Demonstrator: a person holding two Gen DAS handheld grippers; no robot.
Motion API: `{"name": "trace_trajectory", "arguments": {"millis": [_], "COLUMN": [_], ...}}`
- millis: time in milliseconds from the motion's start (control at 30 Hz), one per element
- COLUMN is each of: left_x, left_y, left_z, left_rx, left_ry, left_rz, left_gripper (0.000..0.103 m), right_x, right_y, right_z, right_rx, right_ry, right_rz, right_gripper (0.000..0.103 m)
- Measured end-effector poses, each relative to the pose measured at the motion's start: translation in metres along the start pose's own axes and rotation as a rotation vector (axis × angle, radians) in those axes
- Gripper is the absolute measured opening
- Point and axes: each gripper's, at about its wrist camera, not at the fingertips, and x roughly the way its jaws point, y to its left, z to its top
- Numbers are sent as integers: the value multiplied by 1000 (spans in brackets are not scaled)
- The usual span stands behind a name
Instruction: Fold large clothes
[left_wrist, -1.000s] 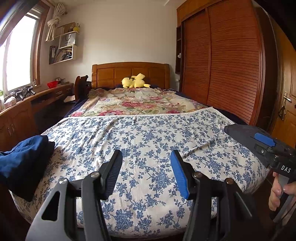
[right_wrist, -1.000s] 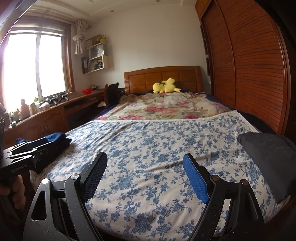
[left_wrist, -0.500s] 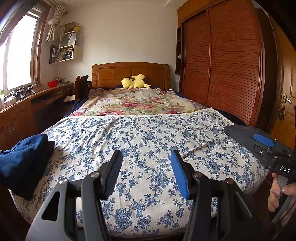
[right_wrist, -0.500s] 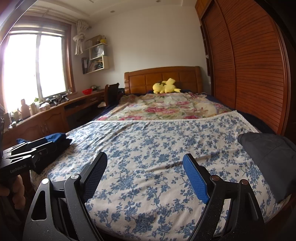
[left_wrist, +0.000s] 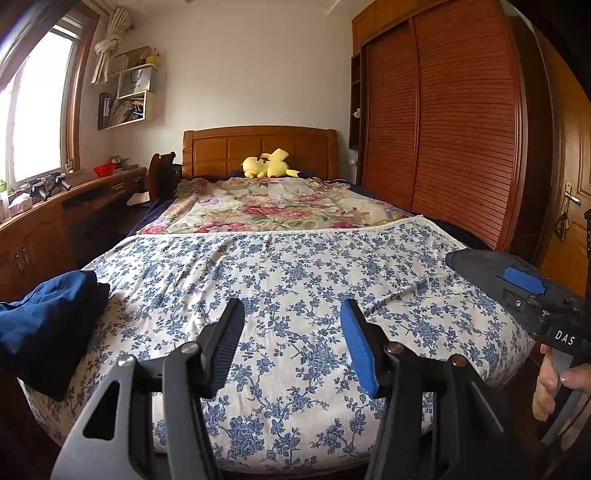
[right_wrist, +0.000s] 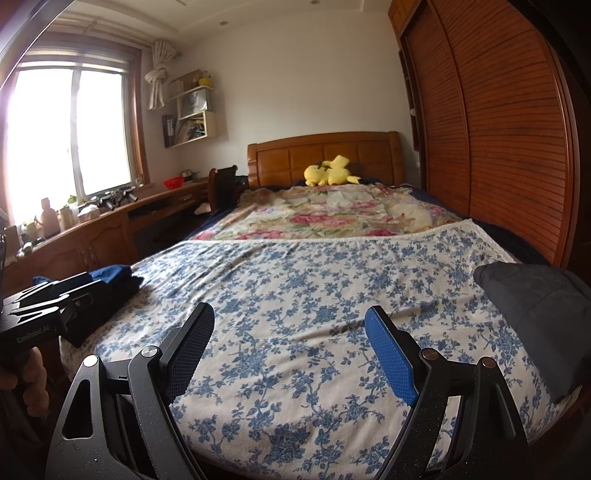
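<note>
While both grippers hang over the foot of the bed (left_wrist: 295, 280), neither grasps anything: the left gripper (left_wrist: 291, 343) stands half released, the right gripper (right_wrist: 290, 350) spread wide, only blue-flowered cover between their jaws. Two garments wait: a navy one (left_wrist: 44, 317) at 9 o'clock, draped over the mattress edge, and a dark grey one (right_wrist: 535, 317) at 3 o'clock, near the right edge. Likely risks: a pinch could catch the loose cover along with a garment, and tugging the navy one could tip it to the floor, since it already overhangs. Open room lies at 12 o'clock, a wide flat stretch up to the floral quilt (left_wrist: 273, 206); the wardrobe (right_wrist: 491, 129) crowds the 3 o'clock side, the bench (right_wrist: 110, 221) the 9 o'clock side
</note>
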Motion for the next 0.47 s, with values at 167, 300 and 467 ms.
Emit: {"name": "trace_trajectory", "arguments": {"millis": [167, 300, 467], "left_x": [-1, -2, -4], "left_y": [-1, -2, -3], "left_z": [1, 2, 3], "left_rx": [0, 2, 3], "left_ry": [-2, -4, -8], "left_rz": [-1, 1, -3], "left_gripper": [54, 54, 54], "right_x": [0, 0, -1], "right_y": [-1, 0, 1], "right_z": [0, 0, 0], "right_rx": [-1, -1, -1], "right_ry": [0, -3, -2], "right_rz": [1, 1, 0], "right_gripper": [85, 85, 85]}}
